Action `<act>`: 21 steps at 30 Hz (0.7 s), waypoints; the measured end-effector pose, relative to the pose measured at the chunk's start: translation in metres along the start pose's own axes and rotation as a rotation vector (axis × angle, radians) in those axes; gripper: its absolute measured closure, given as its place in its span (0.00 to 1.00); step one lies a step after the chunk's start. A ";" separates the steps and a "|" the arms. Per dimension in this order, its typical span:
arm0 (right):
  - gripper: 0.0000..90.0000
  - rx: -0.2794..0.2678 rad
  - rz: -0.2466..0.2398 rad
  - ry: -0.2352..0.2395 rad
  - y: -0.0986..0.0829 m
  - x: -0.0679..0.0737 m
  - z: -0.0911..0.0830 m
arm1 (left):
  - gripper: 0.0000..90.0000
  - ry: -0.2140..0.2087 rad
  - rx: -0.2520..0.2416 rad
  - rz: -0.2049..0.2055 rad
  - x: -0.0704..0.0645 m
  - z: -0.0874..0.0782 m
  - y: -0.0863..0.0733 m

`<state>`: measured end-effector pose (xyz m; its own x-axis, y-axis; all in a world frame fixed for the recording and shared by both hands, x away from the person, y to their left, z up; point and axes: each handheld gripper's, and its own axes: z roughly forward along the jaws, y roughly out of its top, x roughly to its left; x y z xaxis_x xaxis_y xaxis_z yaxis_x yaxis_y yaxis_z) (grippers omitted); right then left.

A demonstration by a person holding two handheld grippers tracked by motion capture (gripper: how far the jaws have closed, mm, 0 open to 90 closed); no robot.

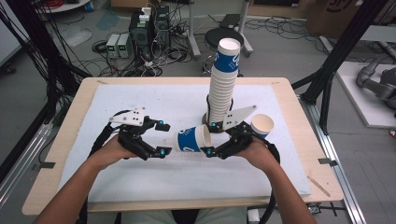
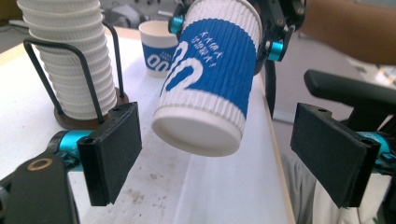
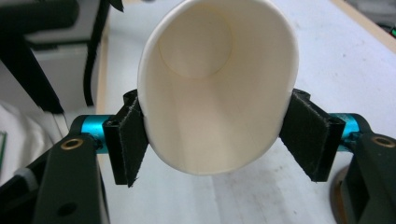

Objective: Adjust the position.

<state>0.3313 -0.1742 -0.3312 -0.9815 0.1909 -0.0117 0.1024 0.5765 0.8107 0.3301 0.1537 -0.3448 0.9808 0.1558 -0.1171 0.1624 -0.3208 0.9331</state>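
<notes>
A blue and white ribbed paper cup point(image 1: 192, 139) lies sideways in the air above the white mat. My right gripper point(image 1: 210, 138) is shut on its rim end. In the right gripper view the black pads press the cup's mouth point(image 3: 219, 88) into an oval inside the gripper point(image 3: 219, 140). My left gripper point(image 1: 162, 138) is open just left of the cup's base. In the left gripper view the base point(image 2: 198, 135) hangs between the spread jaws of that gripper point(image 2: 219, 135), touching neither. A tall stack of cups point(image 1: 223, 88) stands in a wire holder behind.
A single upright cup point(image 1: 262, 125) stands on the mat right of the stack holder. The white mat point(image 1: 140, 98) covers most of the wooden table point(image 1: 60, 140). Beyond the table are a stool point(image 1: 219, 35), electronics with cables point(image 1: 140, 37) and black frame posts point(image 1: 336, 60).
</notes>
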 end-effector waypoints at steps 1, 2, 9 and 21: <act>0.33 0.000 0.000 0.000 0.000 0.000 0.000 | 0.18 0.002 0.011 0.003 0.000 0.001 0.001; 0.33 0.025 -0.013 -0.004 0.003 0.000 0.001 | 0.18 0.004 0.029 0.009 -0.001 0.002 0.002; 0.33 0.177 -0.079 -0.012 0.025 0.002 0.011 | 0.18 -0.006 0.086 0.034 -0.001 0.011 0.008; 0.33 0.348 -0.171 -0.005 0.048 0.008 0.028 | 0.18 -0.024 0.212 0.057 -0.001 0.030 0.012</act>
<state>0.3329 -0.1223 -0.3087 -0.9885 0.0718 -0.1331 -0.0134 0.8351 0.5499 0.3340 0.1212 -0.3435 0.9910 0.1101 -0.0762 0.1226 -0.5179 0.8466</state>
